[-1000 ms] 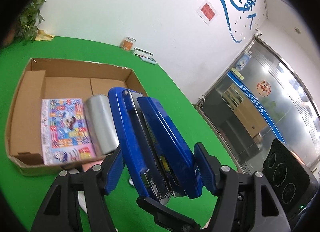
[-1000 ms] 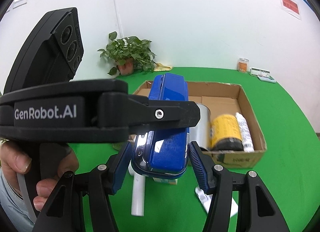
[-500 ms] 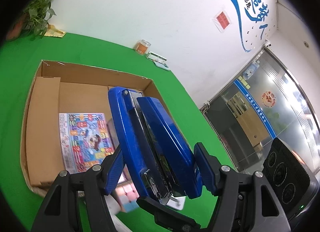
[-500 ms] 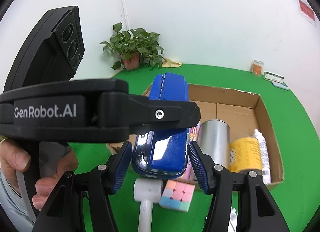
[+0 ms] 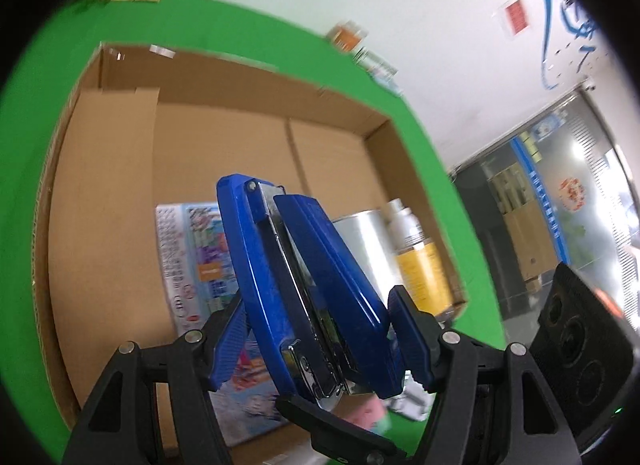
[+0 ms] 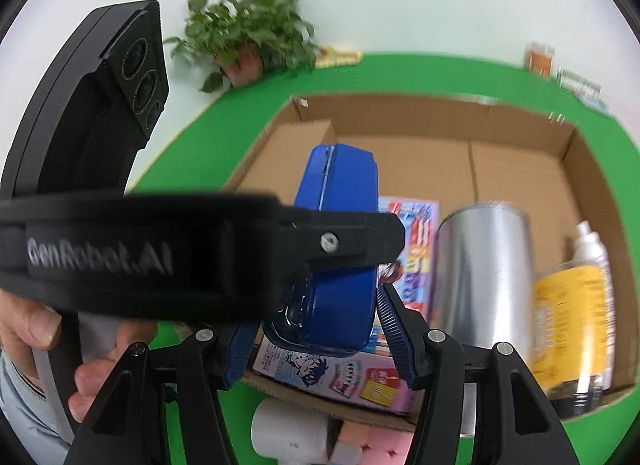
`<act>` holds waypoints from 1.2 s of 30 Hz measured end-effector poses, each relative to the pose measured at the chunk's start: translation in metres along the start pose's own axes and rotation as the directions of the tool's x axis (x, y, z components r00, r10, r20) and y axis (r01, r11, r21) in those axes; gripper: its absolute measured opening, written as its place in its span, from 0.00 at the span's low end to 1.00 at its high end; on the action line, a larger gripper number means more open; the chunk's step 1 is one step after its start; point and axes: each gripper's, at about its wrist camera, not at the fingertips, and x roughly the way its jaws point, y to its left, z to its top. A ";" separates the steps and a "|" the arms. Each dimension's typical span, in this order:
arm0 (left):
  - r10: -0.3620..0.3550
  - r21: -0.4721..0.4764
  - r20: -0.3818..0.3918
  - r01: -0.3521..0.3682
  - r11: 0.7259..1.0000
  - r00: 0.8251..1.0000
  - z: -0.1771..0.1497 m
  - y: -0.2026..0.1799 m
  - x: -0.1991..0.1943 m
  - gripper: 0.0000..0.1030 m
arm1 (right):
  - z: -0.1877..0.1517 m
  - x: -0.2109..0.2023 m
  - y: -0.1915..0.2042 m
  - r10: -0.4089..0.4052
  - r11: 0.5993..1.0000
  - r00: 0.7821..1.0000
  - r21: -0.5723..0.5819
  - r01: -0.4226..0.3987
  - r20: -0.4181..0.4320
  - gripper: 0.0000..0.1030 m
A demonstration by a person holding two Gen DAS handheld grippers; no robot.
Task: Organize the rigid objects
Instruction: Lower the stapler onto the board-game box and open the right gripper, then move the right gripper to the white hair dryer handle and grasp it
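Observation:
A large blue stapler hangs over the open cardboard box, above a colourful book that lies in it. My left gripper is shut on the stapler's near end, one blue pad on each side. My right gripper is shut on the same stapler from the other side. In the right wrist view a black finger of the left gripper crosses the stapler's front. A person's hand holds the left gripper's handle.
Inside the box lie a silver can, a yellow bottle and the book; its far half shows bare cardboard. A white cylinder and a pink cube lie on the green table before it. A plant stands behind.
Both grippers have carried the stapler forward and down, from in front of the box to above its near part. The box now fills most of both views.

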 end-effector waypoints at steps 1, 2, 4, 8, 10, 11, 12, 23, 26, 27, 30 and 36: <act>0.012 -0.005 -0.015 -0.012 1.000 1.000 0.001 0.005 0.004 0.63 | -0.002 0.007 0.000 0.007 1.000 1.000 0.001 -0.007 -0.007 0.45; 0.011 -0.034 -0.037 -0.012 0.999 0.999 0.001 0.013 0.010 0.63 | -0.001 0.015 0.001 0.027 1.000 0.999 0.002 -0.027 -0.022 0.45; 0.013 -0.077 -0.063 -0.018 0.997 0.998 -0.001 0.027 0.016 0.63 | -0.001 0.031 -0.002 0.057 0.998 0.997 0.045 -0.054 -0.052 0.45; 0.017 -0.072 -0.054 -0.021 0.997 0.998 -0.004 0.029 0.011 0.60 | -0.008 0.045 -0.002 0.063 0.997 0.997 0.050 -0.061 -0.046 0.45; 0.013 -0.095 -0.059 -0.019 0.995 0.998 -0.001 0.031 0.007 0.59 | -0.007 0.047 -0.003 0.085 0.994 0.995 0.067 -0.082 -0.049 0.46; 0.019 -0.100 -0.062 -0.025 0.995 0.998 0.000 0.032 0.006 0.59 | -0.007 0.048 -0.004 0.101 0.993 0.994 0.074 -0.097 -0.051 0.46; 0.033 -0.098 -0.064 -0.039 0.994 0.997 0.000 0.030 0.004 0.59 | -0.007 0.049 -0.005 0.109 0.992 0.993 0.076 -0.105 -0.052 0.46; 0.220 -0.075 0.223 -0.208 0.975 0.949 -0.041 -0.003 -0.084 0.59 | -0.019 0.025 0.004 0.124 0.992 0.992 0.024 -0.124 -0.006 0.70; 0.233 -0.070 0.339 -0.223 0.972 0.911 -0.070 -0.022 -0.107 0.64 | -0.032 0.012 0.002 0.112 0.993 0.994 0.044 -0.111 -0.017 0.68; 0.247 -0.082 0.379 -0.233 0.969 0.892 -0.082 -0.028 -0.115 0.68 | -0.037 0.002 0.003 0.104 0.994 0.995 0.030 -0.104 0.000 0.69; 0.309 -0.127 0.434 -0.282 0.951 0.846 -0.106 -0.037 -0.126 0.71 | -0.055 -0.039 0.009 0.049 0.999 0.998 0.006 -0.050 0.037 0.95; 0.439 -0.190 0.483 -0.399 0.897 0.758 -0.157 -0.052 -0.124 0.75 | -0.100 -0.111 -0.012 -0.124 0.985 0.992 0.124 0.123 -0.003 0.99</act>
